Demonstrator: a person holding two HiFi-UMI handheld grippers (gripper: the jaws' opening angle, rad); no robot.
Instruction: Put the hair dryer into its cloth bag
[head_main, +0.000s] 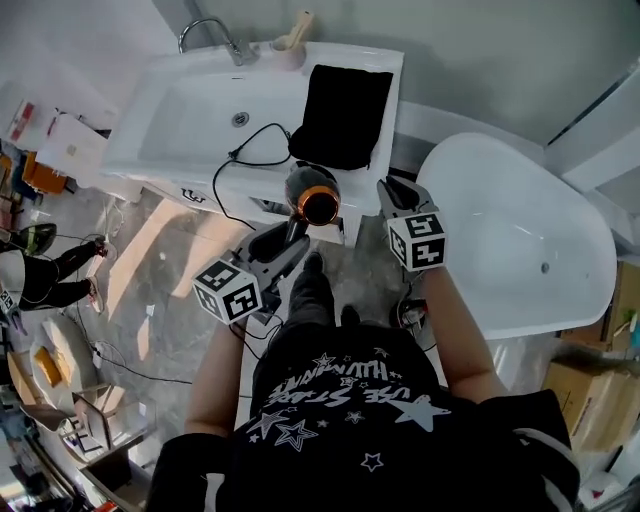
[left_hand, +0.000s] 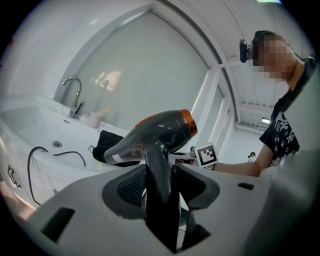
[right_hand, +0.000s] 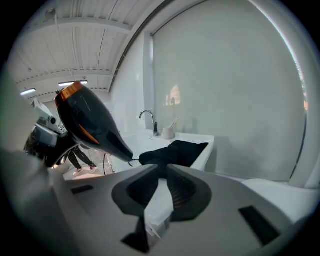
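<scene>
Cloth bag (head_main: 342, 112): one, ahead of right gripper (right_hand: 161, 175), dryer outside it
Hair dryer (head_main: 314, 195): one, handle pinched in left gripper (left_hand: 160, 186)
Right jaws: parted, empty

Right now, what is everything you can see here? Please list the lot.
hair dryer: one, dark grey with an orange ring, held up in front of the sink
power cord: one, black, trailing into the basin
cloth bag: one, black, lying on the sink's right side
sink: one, white, ahead
faucet: one, chrome, at the sink's back edge
cup: one, pale, beside the faucet
bathtub: one, white, to the right
bystander: one, dark clothes, far left on the floor
left claw: one, grey, clamped on the hair dryer's handle
right claw: one, grey, slightly apart, empty
</scene>
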